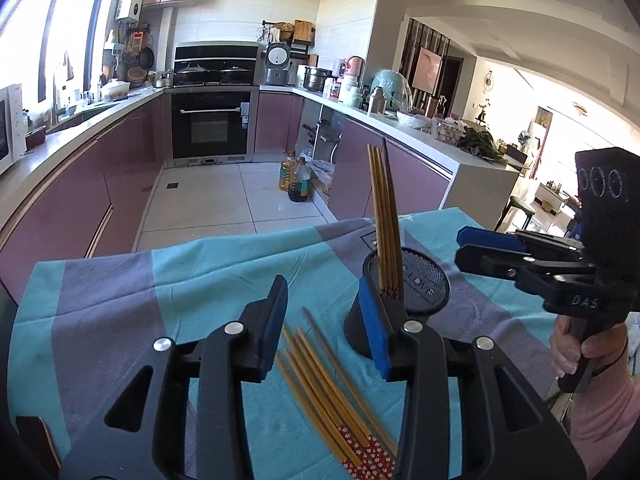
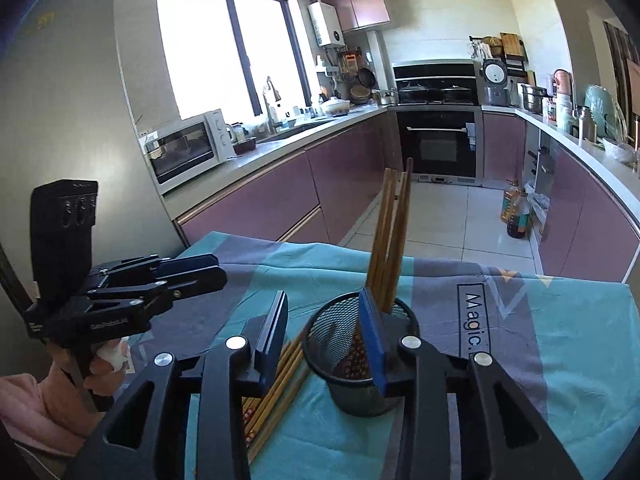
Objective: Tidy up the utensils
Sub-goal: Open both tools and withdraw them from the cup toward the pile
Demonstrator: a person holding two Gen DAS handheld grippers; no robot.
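Both grippers' jaws gape; tablecloth (image 2: 472, 330) reads "Magic".

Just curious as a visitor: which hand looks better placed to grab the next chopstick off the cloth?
Probably the left: the left gripper is open right above the loose chopsticks, while the right gripper sits over the mesh cup.

Left gripper (image 1: 326, 320): black frame, blue pads. Between its jaws, loose chopsticks (image 1: 320, 376) on the cloth are tan, their near ends red with small white flecks. Past its right pad, the mesh holder (image 1: 424, 288) is black; the upright chopsticks (image 1: 384, 228) in it are tan-brown. Cloth (image 1: 208, 276) beneath is teal with grey-purple bands. Right gripper (image 2: 326, 328): same black and blue; right of it the cloth bears dark "Magic." lettering (image 2: 474, 324).
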